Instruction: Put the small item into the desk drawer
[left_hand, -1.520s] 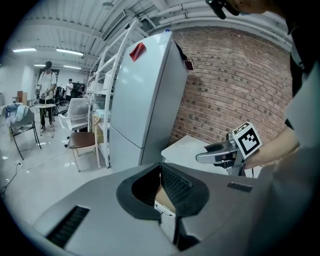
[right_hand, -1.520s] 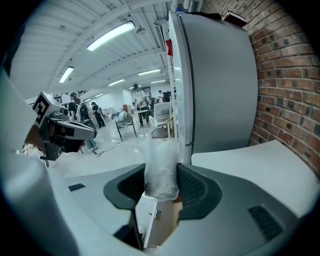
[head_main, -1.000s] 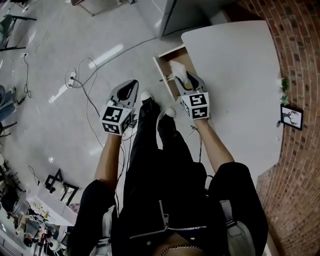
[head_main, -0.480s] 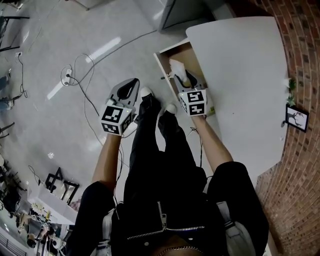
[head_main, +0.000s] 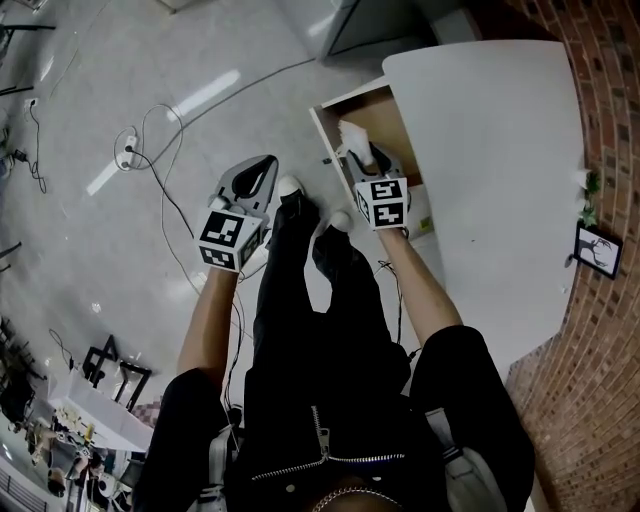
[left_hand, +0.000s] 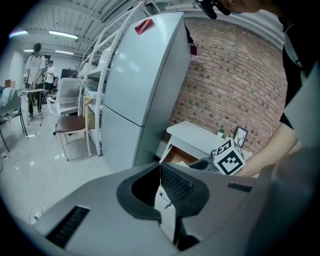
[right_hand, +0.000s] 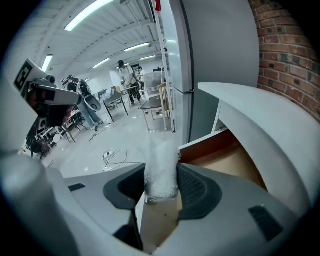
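Note:
My right gripper (head_main: 356, 148) is shut on a small clear plastic bag (head_main: 352, 132) and hangs over the open wooden desk drawer (head_main: 385, 112). In the right gripper view the crinkled bag (right_hand: 161, 167) stands upright between the two pads, with the drawer's brown bottom (right_hand: 235, 162) just beyond and to the right. The white desk top (head_main: 495, 150) lies to the right of the drawer. My left gripper (head_main: 262, 170) hangs over the floor to the left of the person's legs. Its jaws (left_hand: 160, 167) meet at the tips with nothing between them.
A tall grey cabinet (left_hand: 145, 75) stands beyond the desk. A brick wall (head_main: 600, 100) runs along the desk's right side, with a small picture frame (head_main: 597, 250) and a plant (head_main: 590, 182) by it. Cables (head_main: 160, 150) trail over the floor at the left.
The right gripper with the bag has shifted slightly left over the drawer. The left gripper has barely moved.

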